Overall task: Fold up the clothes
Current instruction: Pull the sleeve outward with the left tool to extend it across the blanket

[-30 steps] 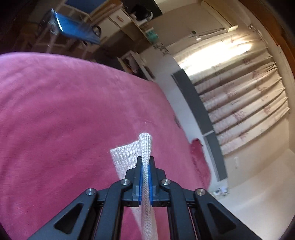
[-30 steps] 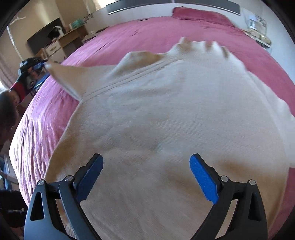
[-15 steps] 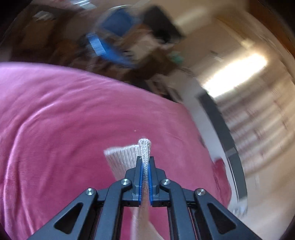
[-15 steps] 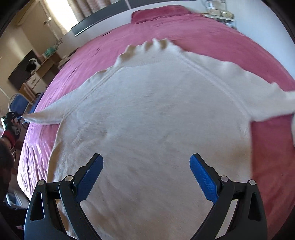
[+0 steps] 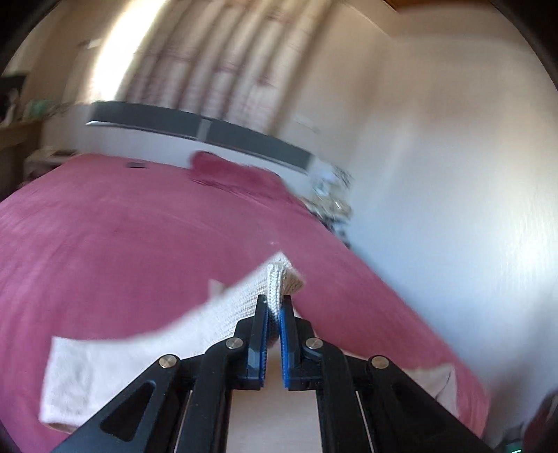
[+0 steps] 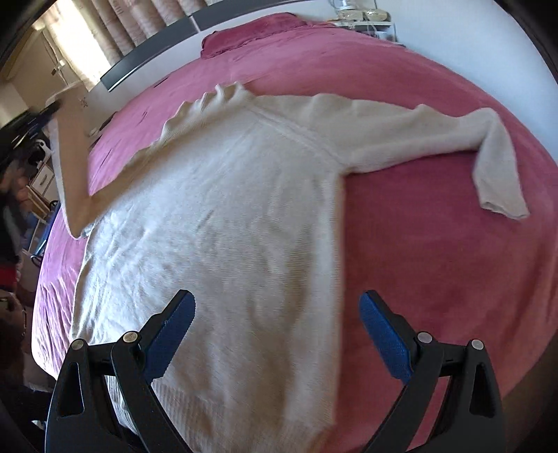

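Note:
A cream knit sweater (image 6: pixel 244 195) lies spread flat on the pink bed (image 6: pixel 436 261), collar toward the headboard. My left gripper (image 5: pixel 273 306) is shut on the ribbed cuff (image 5: pixel 279 278) of one sleeve. That sleeve (image 6: pixel 71 163) rises off the bed at the left in the right wrist view, blurred. The other sleeve (image 6: pixel 436 132) rests on the bed, bent, with its cuff (image 6: pixel 502 198) pointing toward me. My right gripper (image 6: pixel 277 299) hangs open above the sweater's lower body, with nothing between its fingers.
A pink pillow (image 6: pixel 251 31) and a dark headboard (image 6: pixel 150 52) stand at the far end. A bedside stand with small items (image 6: pixel 362 15) is at the far right corner. A person (image 6: pixel 10 209) is at the bed's left edge. Curtains (image 5: pixel 216 62) hang behind.
The left gripper swung fast and rolled, carrying the cuff; its view turned from the dresser side to the headboard. The sleeve rose off the bed. The right gripper shifted right over the sweater.

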